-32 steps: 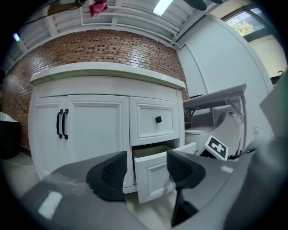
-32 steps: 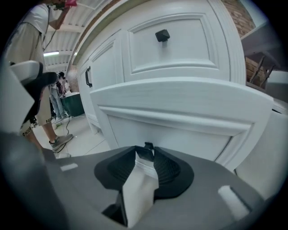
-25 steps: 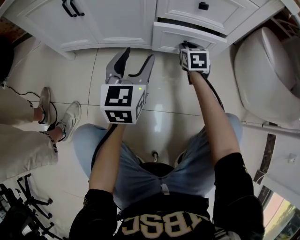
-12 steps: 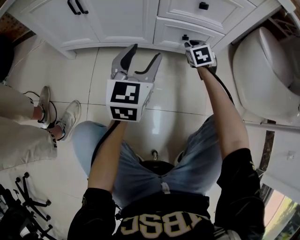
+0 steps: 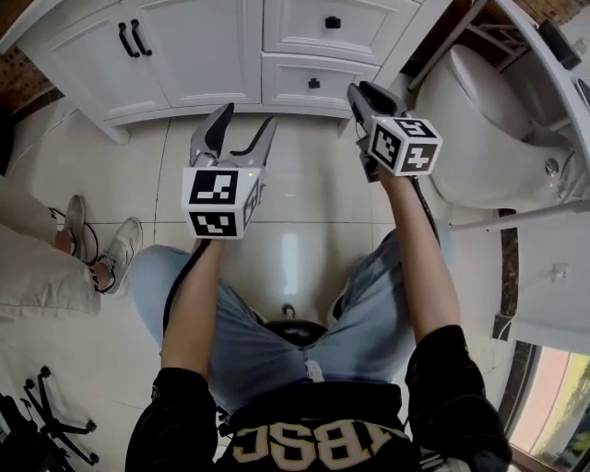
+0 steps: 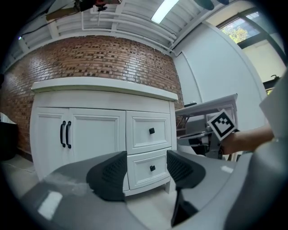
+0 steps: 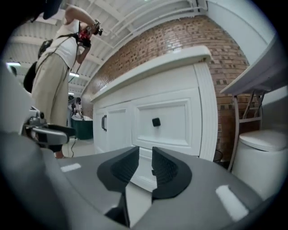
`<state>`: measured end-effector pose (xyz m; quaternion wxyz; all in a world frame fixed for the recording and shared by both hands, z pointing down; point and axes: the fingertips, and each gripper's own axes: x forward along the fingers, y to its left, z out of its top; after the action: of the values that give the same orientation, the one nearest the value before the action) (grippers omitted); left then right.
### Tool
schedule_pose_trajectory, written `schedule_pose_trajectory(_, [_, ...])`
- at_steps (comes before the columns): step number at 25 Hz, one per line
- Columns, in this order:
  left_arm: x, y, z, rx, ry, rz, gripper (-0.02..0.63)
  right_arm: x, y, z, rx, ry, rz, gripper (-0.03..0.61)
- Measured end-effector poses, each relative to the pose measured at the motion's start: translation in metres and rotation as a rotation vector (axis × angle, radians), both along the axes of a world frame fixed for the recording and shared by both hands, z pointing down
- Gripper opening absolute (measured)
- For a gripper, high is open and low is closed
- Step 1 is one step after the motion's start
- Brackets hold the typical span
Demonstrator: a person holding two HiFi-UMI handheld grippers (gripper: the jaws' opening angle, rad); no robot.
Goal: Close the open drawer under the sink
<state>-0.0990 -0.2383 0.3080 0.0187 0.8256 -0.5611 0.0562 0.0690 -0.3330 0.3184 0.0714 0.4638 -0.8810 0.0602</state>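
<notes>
A person crouched on a tiled floor point(image 5: 295, 184) faces a white cabinet point(image 5: 184, 64) under the sink with a tool in each hand. The lower drawer point(image 5: 313, 81), the one the task concerns, sits at the foot of the cabinet beneath the upper drawer point(image 5: 332, 20). Its front looks flush with the frame around it, so the closing appears done.

The right tool point(image 5: 362, 95) is clenched on nothing, its pads drawn together with only a slit between them. It hangs just in front of the drawer and slightly to its right in the head view, apart from the front. The left tool point(image 5: 247, 118) is released and empty, jaws spread, and sits farther back and to the drawer's left, so the right hand is the nearer.

The drawer lies ahead of both tools, between them, and low against the floor. Its long axis runs side to side along the cabinet face. Its front and small black knob point(image 5: 314, 83) point straight out at the person, which means any last nudge would go directly forward into the cabinet. A toilet point(image 5: 479, 120) stands close on the right, leaving that hand little room to swing
</notes>
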Motion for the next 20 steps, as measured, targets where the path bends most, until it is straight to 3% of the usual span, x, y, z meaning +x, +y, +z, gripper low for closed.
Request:
schedule_pose_trajectory(6, [0.011, 0.031, -0.023, 0.055, 0.021, -0.041, 0.276, 0.022, 0.068, -0.033, 0.124, 0.071, 0.072, 0.165])
schedule_pose_trajectory(10, [0.018, 0.045, -0.022, 0.062, -0.015, -0.036, 0.276, 0.045, 0.096, -0.047, 0.146, -0.015, 0.145, 0.214])
schedule_pose_trajectory(15, [0.023, 0.052, -0.023, 0.062, -0.018, -0.035, 0.276, 0.070, 0.112, -0.055, 0.181, -0.032, 0.241, 0.339])
schedule_pose_trajectory(20, [0.029, 0.056, -0.029, 0.078, -0.022, -0.027, 0.276, 0.047, 0.135, -0.052, 0.192, -0.039, 0.176, 0.348])
